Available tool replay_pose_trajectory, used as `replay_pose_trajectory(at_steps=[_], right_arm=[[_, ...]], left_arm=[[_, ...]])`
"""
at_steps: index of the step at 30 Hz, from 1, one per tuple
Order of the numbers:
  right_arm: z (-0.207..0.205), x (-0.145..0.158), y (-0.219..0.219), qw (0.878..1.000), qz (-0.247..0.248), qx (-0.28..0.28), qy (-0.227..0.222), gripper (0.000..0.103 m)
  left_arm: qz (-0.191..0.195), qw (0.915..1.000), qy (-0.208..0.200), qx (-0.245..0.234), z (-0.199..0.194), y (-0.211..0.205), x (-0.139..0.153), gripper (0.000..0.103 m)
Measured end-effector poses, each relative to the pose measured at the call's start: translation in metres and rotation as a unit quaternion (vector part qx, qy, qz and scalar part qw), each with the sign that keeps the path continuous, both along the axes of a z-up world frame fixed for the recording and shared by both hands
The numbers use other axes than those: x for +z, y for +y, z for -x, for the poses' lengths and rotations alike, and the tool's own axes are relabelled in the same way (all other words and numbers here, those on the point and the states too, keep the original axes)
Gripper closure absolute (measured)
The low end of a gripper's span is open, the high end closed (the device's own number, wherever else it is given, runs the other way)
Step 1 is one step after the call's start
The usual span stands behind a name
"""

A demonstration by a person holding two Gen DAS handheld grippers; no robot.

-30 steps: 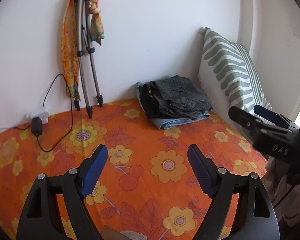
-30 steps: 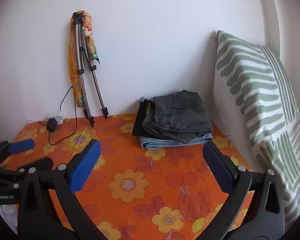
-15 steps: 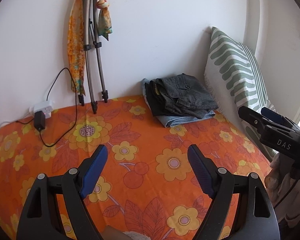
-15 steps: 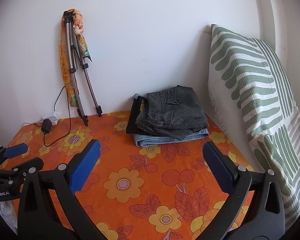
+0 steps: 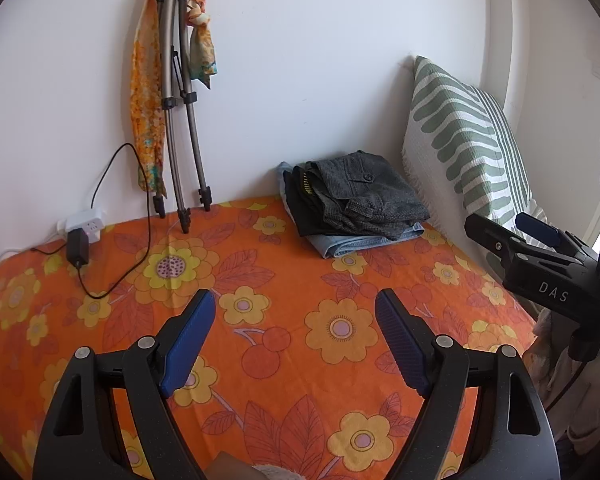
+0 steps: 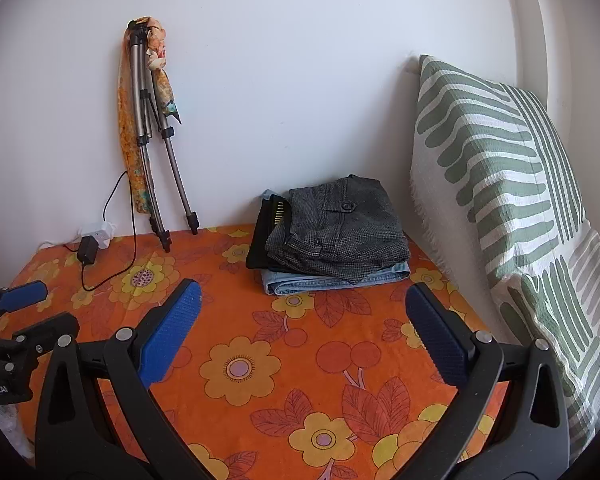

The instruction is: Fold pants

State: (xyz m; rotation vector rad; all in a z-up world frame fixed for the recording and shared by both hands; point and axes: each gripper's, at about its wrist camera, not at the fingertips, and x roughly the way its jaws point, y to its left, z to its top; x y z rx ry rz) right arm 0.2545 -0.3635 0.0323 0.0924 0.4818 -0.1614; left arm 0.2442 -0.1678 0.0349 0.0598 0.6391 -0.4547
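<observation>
A stack of folded pants [image 5: 356,200] lies at the back of the bed by the wall: dark grey pants on top, black ones under them, light blue jeans at the bottom. It also shows in the right wrist view [image 6: 332,236]. My left gripper [image 5: 296,312] is open and empty above the orange flowered bedspread [image 5: 260,344], well in front of the stack. My right gripper [image 6: 300,304] is open and empty too, a little nearer the stack. Each gripper shows at the edge of the other's view.
A green-striped pillow [image 6: 508,184] leans against the right wall beside the stack. A folded tripod with a scarf [image 5: 176,120] leans on the back wall at left. A power strip with a black charger and cable [image 5: 82,236] lies below it.
Both grippers have drawn back and risen a little from the folded stack, so more of the bedspread shows. Both stay open and empty.
</observation>
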Motion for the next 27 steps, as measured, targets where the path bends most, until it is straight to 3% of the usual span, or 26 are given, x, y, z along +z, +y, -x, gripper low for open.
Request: replay_pose_trajectory(at_steps=[27], right_arm=[[0.0018, 0.0009, -0.0002, 1.000, 0.001, -0.004, -0.001, 0.000]], left_arm=[[-0.003, 0.9999, -0.013, -0.004, 0.0054, -0.0055, 0.0025, 0.021]])
